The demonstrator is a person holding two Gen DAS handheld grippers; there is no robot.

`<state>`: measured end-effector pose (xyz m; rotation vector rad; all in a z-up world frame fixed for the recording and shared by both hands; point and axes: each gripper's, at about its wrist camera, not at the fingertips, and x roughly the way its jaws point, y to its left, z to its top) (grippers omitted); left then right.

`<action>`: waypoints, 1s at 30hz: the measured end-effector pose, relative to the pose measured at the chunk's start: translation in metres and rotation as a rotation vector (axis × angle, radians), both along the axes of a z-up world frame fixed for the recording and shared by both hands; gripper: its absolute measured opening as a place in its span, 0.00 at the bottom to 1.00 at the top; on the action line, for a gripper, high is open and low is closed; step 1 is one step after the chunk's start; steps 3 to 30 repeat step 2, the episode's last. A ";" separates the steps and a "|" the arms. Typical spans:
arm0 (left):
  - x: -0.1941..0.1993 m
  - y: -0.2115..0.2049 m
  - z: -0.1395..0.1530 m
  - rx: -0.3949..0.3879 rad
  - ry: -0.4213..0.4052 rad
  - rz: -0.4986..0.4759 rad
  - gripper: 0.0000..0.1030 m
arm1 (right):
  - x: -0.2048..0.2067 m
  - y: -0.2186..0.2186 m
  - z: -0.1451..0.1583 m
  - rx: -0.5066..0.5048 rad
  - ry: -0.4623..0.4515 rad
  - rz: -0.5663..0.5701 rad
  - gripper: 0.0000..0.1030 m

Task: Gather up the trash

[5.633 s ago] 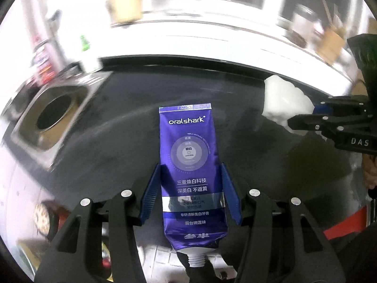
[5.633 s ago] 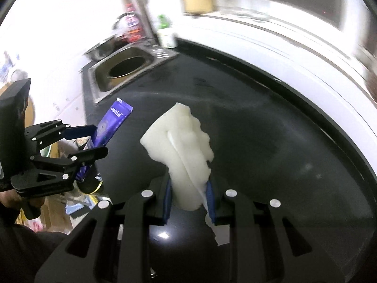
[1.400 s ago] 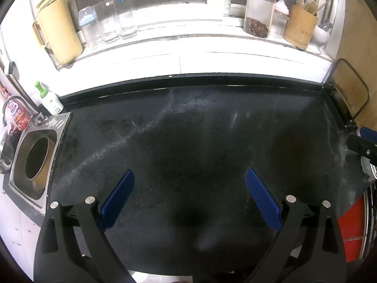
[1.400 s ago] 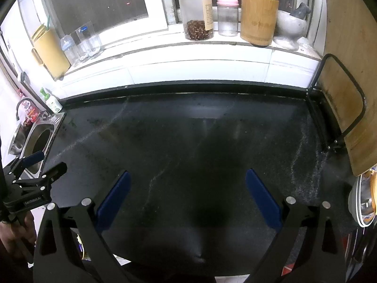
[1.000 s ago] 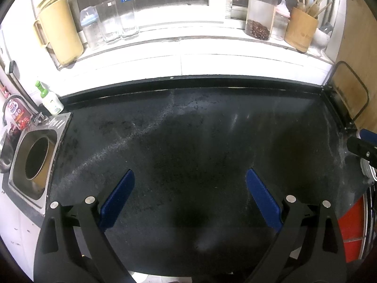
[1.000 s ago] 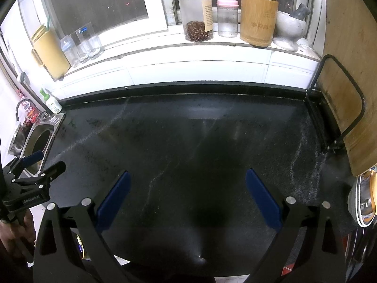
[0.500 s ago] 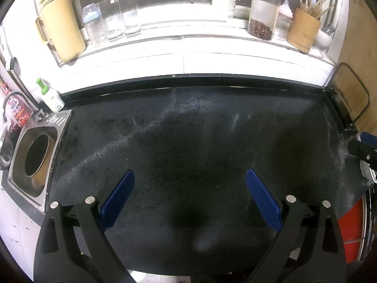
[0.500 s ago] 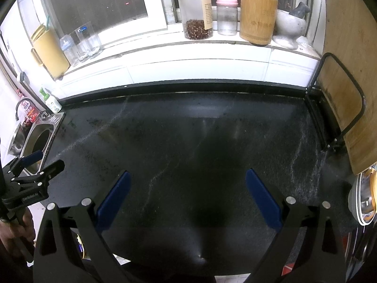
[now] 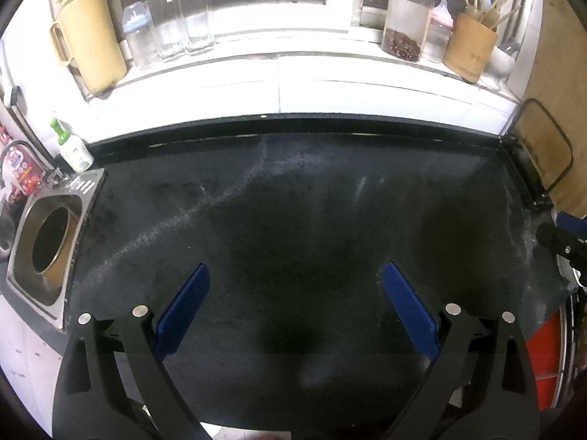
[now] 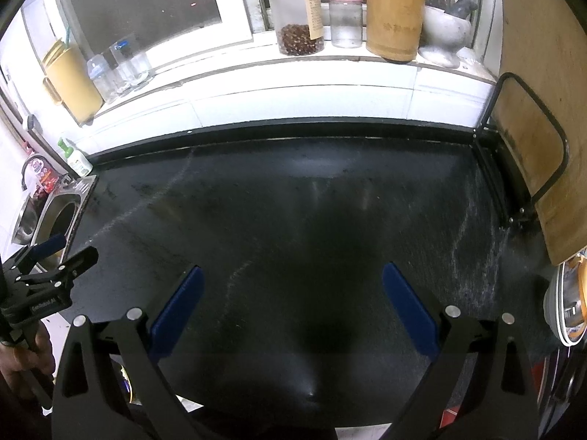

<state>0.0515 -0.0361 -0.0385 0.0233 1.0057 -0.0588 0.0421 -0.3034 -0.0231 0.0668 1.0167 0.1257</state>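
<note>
Hovering level over the black counter (image 9: 293, 198), both grippers' fingers (image 9: 182, 308) spread wide.

Both grippers, left (image 9: 295, 306) and right (image 10: 291, 306), now gape empty; purple toothpaste tube and white crumpled tissue gone.

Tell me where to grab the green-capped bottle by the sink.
Grip the green-capped bottle across its white body, below the narrow cap, coming level from the open countertop side. It stands upright against the wall, with the sink rim in front-left.
</note>
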 end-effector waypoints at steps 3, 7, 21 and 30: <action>0.003 0.000 -0.003 0.000 0.007 -0.006 0.90 | 0.002 -0.002 -0.003 0.002 0.005 -0.004 0.92; 0.003 0.000 -0.003 0.000 0.007 -0.006 0.90 | 0.002 -0.002 -0.003 0.002 0.005 -0.004 0.92; 0.003 0.000 -0.003 0.000 0.007 -0.006 0.90 | 0.002 -0.002 -0.003 0.002 0.005 -0.004 0.92; 0.003 0.000 -0.003 0.000 0.007 -0.006 0.90 | 0.002 -0.002 -0.003 0.002 0.005 -0.004 0.92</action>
